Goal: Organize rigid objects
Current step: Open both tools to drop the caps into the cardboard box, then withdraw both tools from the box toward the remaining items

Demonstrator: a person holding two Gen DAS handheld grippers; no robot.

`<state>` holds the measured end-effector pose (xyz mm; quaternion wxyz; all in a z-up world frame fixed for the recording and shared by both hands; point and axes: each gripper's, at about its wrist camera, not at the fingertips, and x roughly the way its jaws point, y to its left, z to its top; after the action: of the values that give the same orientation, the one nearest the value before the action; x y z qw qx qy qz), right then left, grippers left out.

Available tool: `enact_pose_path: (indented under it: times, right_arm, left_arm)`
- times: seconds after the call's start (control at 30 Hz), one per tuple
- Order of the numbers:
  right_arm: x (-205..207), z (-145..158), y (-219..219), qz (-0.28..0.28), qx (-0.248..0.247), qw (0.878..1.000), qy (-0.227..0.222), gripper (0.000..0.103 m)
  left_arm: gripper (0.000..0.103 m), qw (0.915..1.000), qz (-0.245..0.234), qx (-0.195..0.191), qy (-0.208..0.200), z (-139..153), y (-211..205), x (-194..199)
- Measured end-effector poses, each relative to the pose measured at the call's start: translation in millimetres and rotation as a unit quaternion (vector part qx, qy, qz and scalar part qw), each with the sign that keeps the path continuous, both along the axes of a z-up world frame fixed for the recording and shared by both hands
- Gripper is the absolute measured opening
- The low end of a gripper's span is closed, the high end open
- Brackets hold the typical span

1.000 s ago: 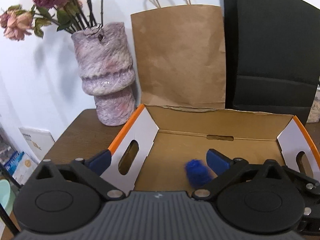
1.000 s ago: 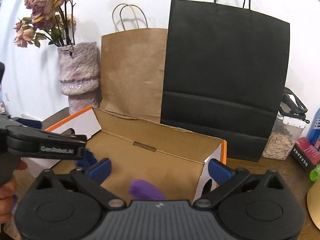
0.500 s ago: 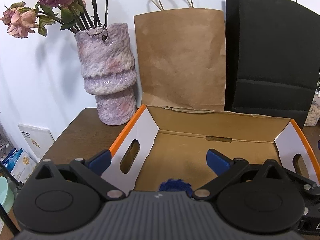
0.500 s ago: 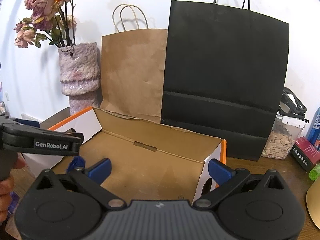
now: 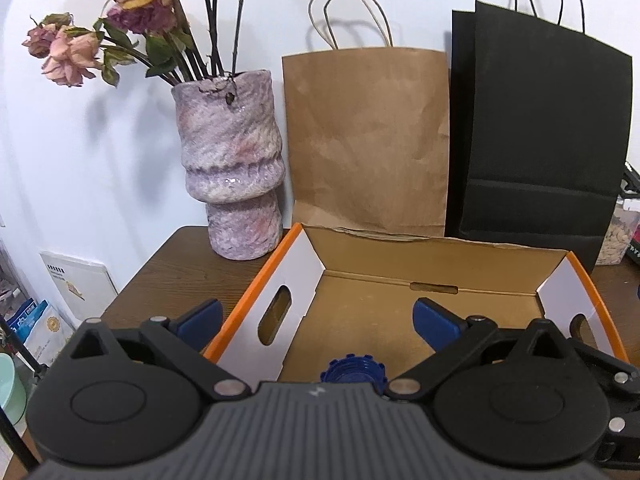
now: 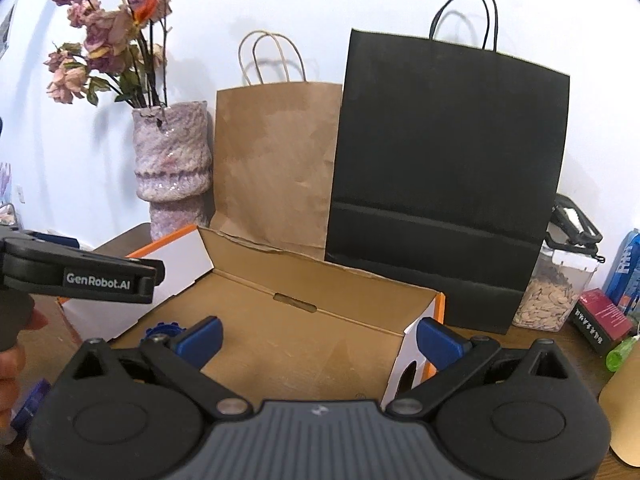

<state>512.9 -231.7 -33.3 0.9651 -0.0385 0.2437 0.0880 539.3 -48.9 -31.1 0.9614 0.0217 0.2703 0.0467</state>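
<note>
Blue ridged plastic cap-like piece (image 5: pixel 354 369) lies on the floor of the open cardboard box with orange rim and white end flaps (image 5: pixel 436 280), right under the left gripper (image 5: pixel 316 320), half hidden by the gripper body. Left gripper's blue pads are spread wide w/ nothing between them; it hangs above the box's near left part, prob. because that's where the piece sits. From the right wrist view the same blue piece (image 6: pixel 164 329) peeks out just beside the left pad of the right gripper (image 6: pixel 320 334), near the box's left end. Right gripper is also spread wide, holding nothing, poised over the box's open middle, so both tools are free for another pickup. No sign in either view of any other piece inside the box, tho the near floor is blocked by the gripper bodies.

Box (image 6: pixel 320 280) sits lengthwise across the dark wooden table (image 5: pixel 160 272), open top up — easy to drop rigid bits into from above; I'd guess it's the collecting bin.

Beyond the tools: mottled purple ceramic vase with dried pink flowers (image 5: pixel 232 168) ahead-left, brown paper bag with handles (image 5: pixel 364 140) straight ahead behind the box, black paper bag (image 5: pixel 540 140) ahead-right, both leaning at the white wall. Far right of the right gripper: clear lidded container of pale seeds (image 6: pixel 548 296) and a small dark red box (image 6: pixel 600 312), well apart from the work.
</note>
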Motion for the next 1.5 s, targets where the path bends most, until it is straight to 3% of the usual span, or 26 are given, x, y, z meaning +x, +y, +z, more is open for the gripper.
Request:
enact_pose_path:
  times: [1.03,1.5]
  right_arm:
    - [-124,22,-17,-0.015,0.017,0.999,-0.023,0.103]
    - [-204,8,-31,-0.031,0.035,0.999,-0.017,0.103]
  left_arm:
    - [0.103,0.9992,-0.027,-0.018,-0.022,20,0,-127]
    - [0.103,0.9986,-0.032,-0.034,-0.023,20,-3,-202]
